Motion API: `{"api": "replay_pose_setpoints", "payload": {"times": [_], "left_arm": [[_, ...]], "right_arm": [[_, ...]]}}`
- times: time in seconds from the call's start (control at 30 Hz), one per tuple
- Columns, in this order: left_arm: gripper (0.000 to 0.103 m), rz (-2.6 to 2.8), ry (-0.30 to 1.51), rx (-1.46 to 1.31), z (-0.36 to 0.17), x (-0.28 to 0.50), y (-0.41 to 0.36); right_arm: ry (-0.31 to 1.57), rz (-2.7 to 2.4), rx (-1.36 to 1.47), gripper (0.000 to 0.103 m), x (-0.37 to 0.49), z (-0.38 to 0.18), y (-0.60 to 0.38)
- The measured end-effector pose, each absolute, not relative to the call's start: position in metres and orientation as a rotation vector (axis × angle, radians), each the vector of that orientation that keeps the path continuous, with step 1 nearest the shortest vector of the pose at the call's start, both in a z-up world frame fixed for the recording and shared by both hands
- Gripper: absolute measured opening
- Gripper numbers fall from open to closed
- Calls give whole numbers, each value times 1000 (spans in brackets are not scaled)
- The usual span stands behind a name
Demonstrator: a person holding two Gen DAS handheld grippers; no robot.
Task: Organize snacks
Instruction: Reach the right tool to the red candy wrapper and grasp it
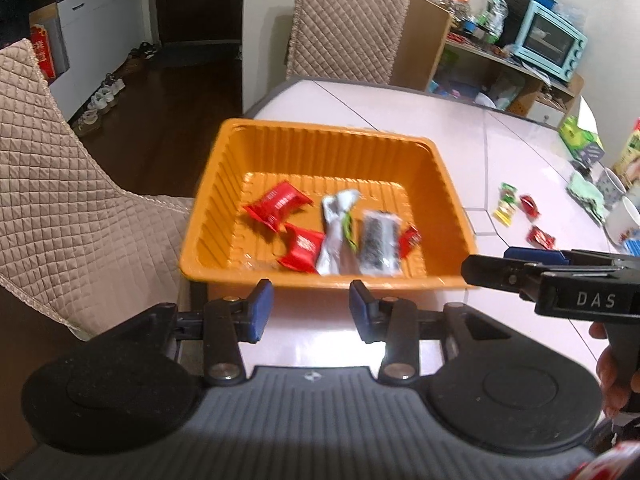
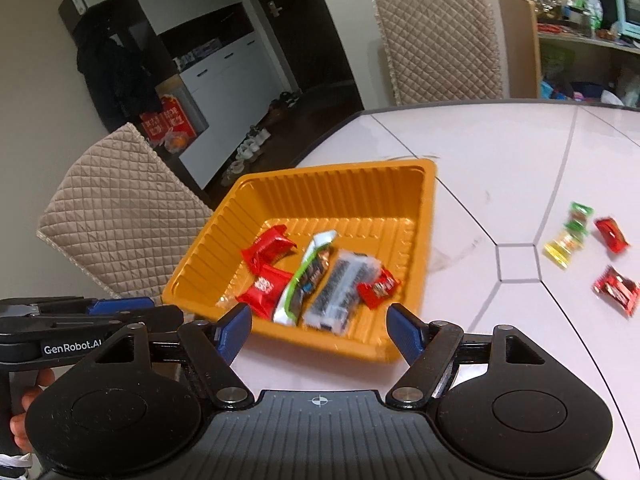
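An orange plastic tray (image 1: 320, 130) (image 2: 340, 170) sits near the table's left edge. It holds two red packets (image 1: 278, 204) (image 1: 302, 248), a silver-green wrapper (image 1: 336, 232), a clear-wrapped dark bar (image 1: 380, 244) and a small red candy (image 1: 410, 240). My left gripper (image 1: 311, 300) hangs just before the tray's near rim, jaws apart with nothing between them. My right gripper (image 2: 318, 320) stands beside it on the right, jaws wide and empty. Loose on the table to the right lie a green candy (image 2: 578, 216), a yellow one (image 2: 562, 248) and two red ones (image 2: 610, 234) (image 2: 616, 290).
Quilted chairs stand at the left (image 1: 60, 184) and at the far side (image 1: 344, 24). At the table's right edge are mugs (image 1: 612, 188), a green cloth (image 1: 584, 194) and a green box (image 1: 580, 140). A shelf with a blue oven (image 1: 548, 40) stands behind.
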State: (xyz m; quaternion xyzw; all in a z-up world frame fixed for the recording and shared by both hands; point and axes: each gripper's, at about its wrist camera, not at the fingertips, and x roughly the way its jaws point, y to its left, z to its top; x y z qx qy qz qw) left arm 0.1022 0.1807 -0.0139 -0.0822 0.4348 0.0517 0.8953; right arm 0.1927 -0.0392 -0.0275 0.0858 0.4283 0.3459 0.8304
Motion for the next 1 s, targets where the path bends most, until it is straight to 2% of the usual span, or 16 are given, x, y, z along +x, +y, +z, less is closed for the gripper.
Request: {"api": "replay_pose_setpoints", "payload": {"times": [0.5, 1.0], "left_arm": [[38, -73, 948, -122, -23, 84, 100], [38, -277, 963, -15, -33, 117, 19]], "right_arm": [[909, 589, 222, 74, 143, -28, -124], [908, 348, 311, 74, 131, -39, -212]]}}
